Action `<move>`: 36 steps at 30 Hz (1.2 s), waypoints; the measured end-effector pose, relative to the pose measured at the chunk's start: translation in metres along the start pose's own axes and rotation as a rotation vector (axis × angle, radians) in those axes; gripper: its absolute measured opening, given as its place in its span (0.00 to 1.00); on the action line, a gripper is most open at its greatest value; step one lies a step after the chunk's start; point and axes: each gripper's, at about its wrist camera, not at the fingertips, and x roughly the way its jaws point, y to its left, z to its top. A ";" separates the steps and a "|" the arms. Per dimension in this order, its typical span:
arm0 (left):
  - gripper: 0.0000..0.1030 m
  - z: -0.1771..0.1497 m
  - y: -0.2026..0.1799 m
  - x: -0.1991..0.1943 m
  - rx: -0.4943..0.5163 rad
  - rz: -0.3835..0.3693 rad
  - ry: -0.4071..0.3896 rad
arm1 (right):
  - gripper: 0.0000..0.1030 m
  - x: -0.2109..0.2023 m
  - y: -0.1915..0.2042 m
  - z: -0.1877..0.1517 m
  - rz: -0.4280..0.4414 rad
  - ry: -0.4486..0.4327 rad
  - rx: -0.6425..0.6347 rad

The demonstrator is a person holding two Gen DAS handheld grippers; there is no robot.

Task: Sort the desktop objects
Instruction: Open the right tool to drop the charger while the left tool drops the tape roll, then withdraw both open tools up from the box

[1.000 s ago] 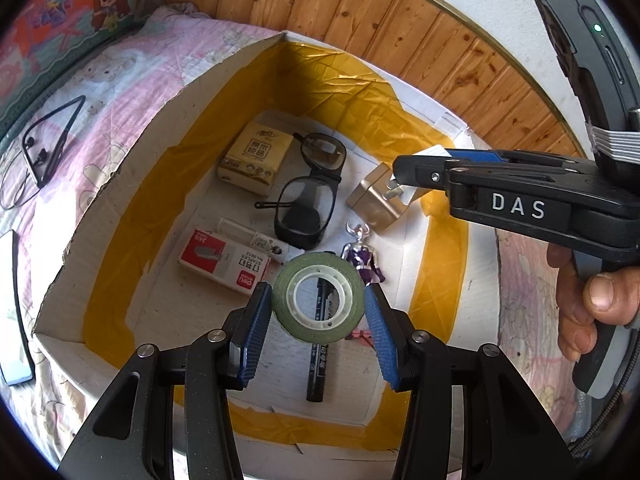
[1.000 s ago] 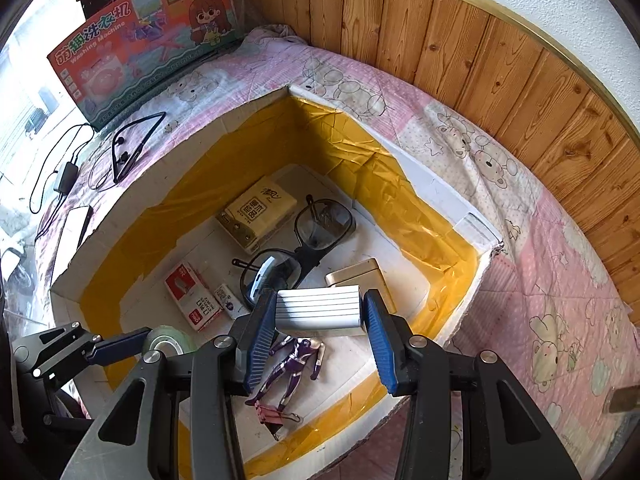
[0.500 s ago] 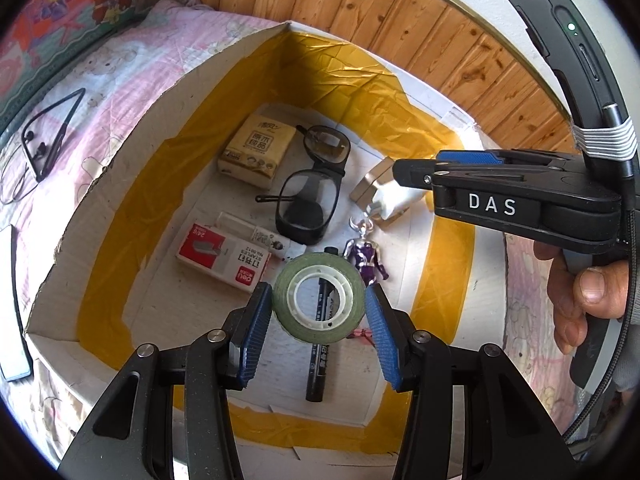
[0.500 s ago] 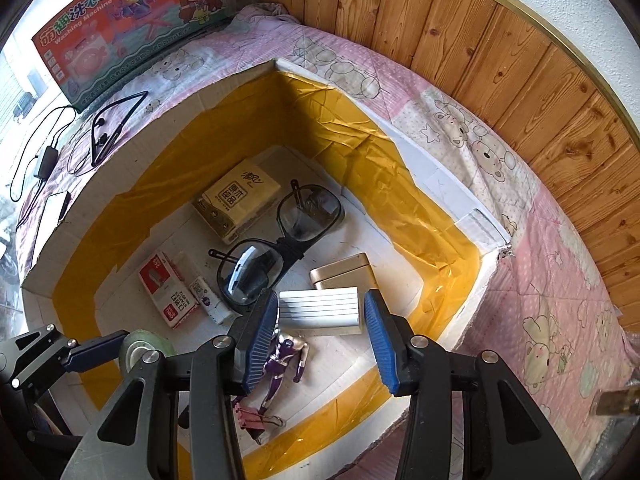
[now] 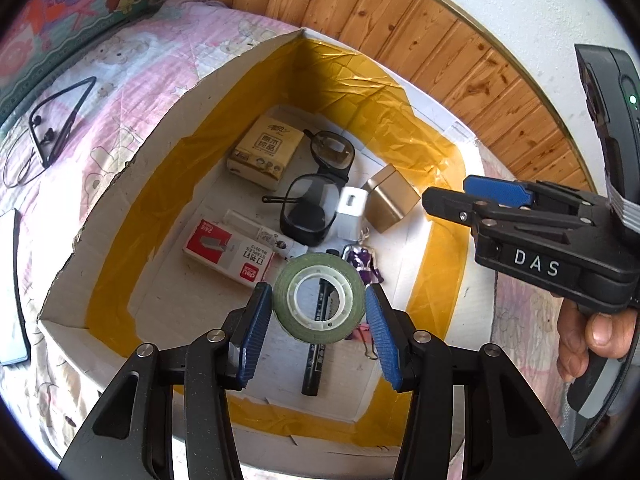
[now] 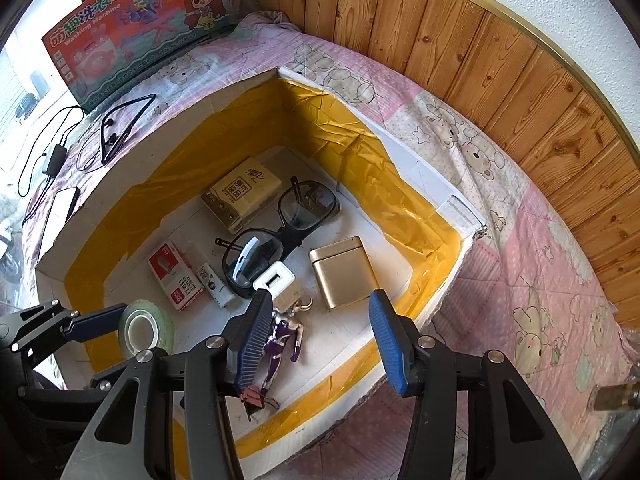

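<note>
Tape over the crowded box

Our left gripper [image 5: 316,322] clenches the tape roll [image 5: 319,297] above the marker [image 5: 318,340]; our right gripper [image 6: 318,338] jaws are opening, empty, the white charger [image 6: 274,279] dropped beside the glasses [image 6: 280,232], gold tin [image 6: 342,272] and figurine [image 6: 282,340].

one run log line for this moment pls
left gripper: shut on green tape roll | right gripper: jaws opening, empty | white charger block: lies in yellow-taped white box
</note>
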 end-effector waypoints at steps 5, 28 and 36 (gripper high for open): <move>0.54 0.000 0.002 -0.007 -0.032 -0.047 -0.002 | 0.52 -0.012 0.006 -0.011 0.001 -0.002 -0.023; 0.55 -0.014 -0.007 -0.056 0.073 0.117 -0.139 | 0.58 -0.053 0.041 -0.070 -0.012 -0.017 -0.171; 0.55 -0.021 -0.014 -0.066 0.119 0.135 -0.166 | 0.59 -0.066 0.057 -0.089 -0.016 -0.039 -0.216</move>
